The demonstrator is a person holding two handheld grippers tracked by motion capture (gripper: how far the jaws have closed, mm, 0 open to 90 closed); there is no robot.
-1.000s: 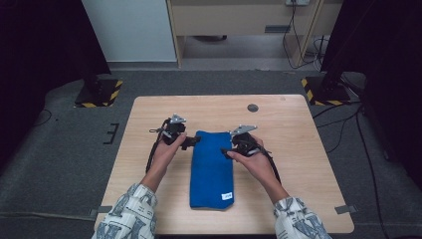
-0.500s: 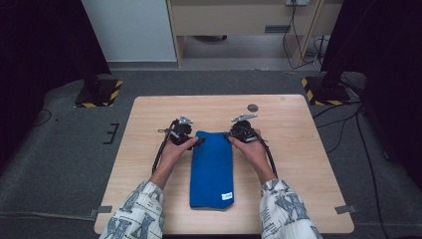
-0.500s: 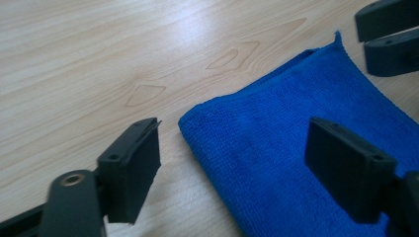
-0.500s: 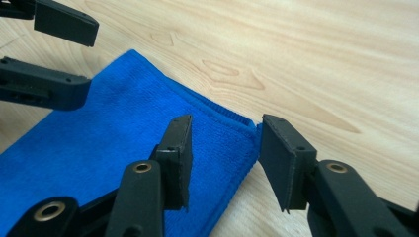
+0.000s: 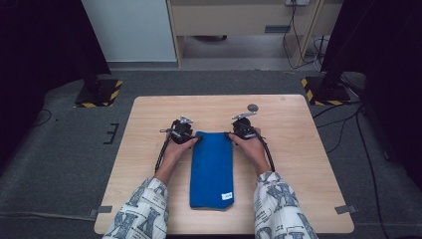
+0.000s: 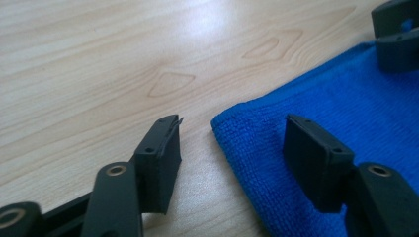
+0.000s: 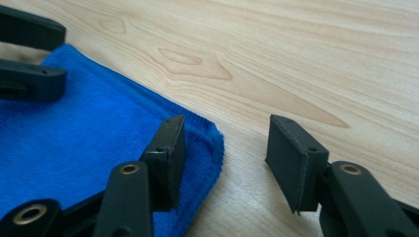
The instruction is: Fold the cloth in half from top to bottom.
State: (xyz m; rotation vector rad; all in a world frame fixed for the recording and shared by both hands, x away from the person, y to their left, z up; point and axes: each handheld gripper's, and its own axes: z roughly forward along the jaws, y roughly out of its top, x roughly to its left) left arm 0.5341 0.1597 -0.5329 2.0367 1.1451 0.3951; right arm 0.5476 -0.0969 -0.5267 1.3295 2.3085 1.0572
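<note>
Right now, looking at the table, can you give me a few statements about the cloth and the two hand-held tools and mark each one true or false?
1. The blue cloth lies folded in a long strip. True.
2. The left tool has one jaw over a far corner of the cloth and one over bare table. True.
3. The right tool is lifting the cloth off the table. False: the cloth lies flat and the jaws stand apart.
4. The cloth is red. False: it is blue.

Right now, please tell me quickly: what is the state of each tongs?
Left tongs: open, astride a far corner of the blue cloth, jaws just closing.
Right tongs: open, astride the other far corner, holding nothing.
</note>
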